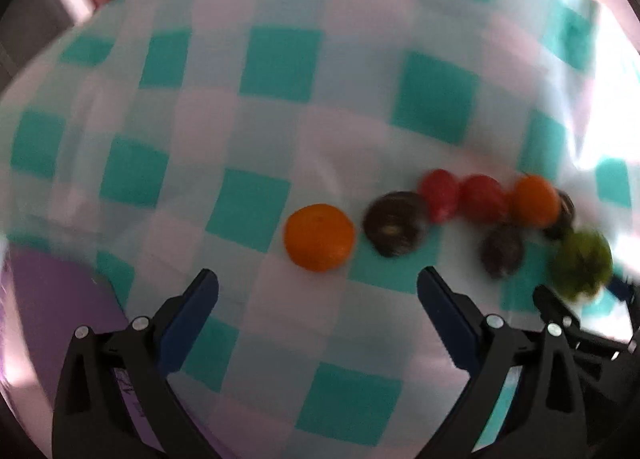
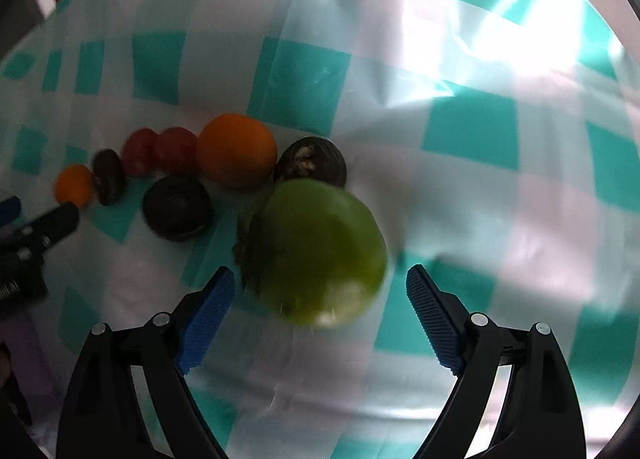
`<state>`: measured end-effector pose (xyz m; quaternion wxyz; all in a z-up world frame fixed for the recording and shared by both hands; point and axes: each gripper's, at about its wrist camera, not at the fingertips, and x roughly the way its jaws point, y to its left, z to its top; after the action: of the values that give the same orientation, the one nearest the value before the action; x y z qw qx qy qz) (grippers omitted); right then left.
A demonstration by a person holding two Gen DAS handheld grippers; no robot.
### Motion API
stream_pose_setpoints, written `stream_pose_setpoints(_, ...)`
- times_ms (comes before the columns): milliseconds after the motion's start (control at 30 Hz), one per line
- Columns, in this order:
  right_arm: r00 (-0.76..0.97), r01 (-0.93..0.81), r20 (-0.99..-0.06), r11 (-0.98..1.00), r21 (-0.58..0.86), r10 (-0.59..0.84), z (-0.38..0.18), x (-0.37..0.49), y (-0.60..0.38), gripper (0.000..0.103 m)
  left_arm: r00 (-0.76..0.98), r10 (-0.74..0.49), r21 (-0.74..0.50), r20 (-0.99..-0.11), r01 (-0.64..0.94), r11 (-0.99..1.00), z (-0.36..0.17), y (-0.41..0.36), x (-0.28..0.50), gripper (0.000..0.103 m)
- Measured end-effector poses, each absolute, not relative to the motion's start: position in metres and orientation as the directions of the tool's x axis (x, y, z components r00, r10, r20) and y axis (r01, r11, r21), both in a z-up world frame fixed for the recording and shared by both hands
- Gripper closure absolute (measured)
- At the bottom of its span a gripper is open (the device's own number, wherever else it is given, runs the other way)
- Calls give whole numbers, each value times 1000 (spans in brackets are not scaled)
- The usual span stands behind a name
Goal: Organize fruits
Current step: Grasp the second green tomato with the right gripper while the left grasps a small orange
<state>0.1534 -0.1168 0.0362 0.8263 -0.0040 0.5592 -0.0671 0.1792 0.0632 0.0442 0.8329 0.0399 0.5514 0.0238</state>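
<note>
A large green fruit (image 2: 316, 251) lies just ahead of the right tongs (image 2: 320, 295), between their spread tips. Beyond it to the left: three dark fruits (image 2: 178, 208), an orange (image 2: 236, 149), two red fruits (image 2: 176, 150). A second orange (image 1: 319, 237) lies just ahead of the left tongs (image 1: 318, 285).

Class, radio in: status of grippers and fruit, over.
Left gripper open near orange. Right gripper open before green fruit. Dark fruit crowds nearby.

Strong glare is washing out the checkered tablecloth (image 2: 500, 43) toward its far right corner; motion blur is smearing the green fruit (image 2: 316, 251), and fisheye distortion is bending both views' edges.
</note>
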Motion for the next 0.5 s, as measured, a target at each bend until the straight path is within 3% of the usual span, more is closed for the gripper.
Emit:
stream_pose_setpoints(67, 379, 106, -920, 993, -61, -97, 36, 158, -116, 21, 392, 101, 83, -914, -63, 995, 42, 75, 184, 4)
stream_pose_setpoints(133, 397, 91, -915, 995, -43, -76, 37, 159, -114, 34, 378, 117, 84, -918, -103, 991, 39, 84, 190, 4)
stream_pose_setpoints(200, 420, 95, -904, 994, -50, -85, 38, 157, -112, 41, 365, 113, 66, -924, -140, 988, 36, 91, 194, 4)
stream_pose_setpoints(500, 423, 139, -904, 990, -4, -63, 42, 143, -128, 41, 318, 93, 63, -944, -104, 993, 12, 90, 218, 8)
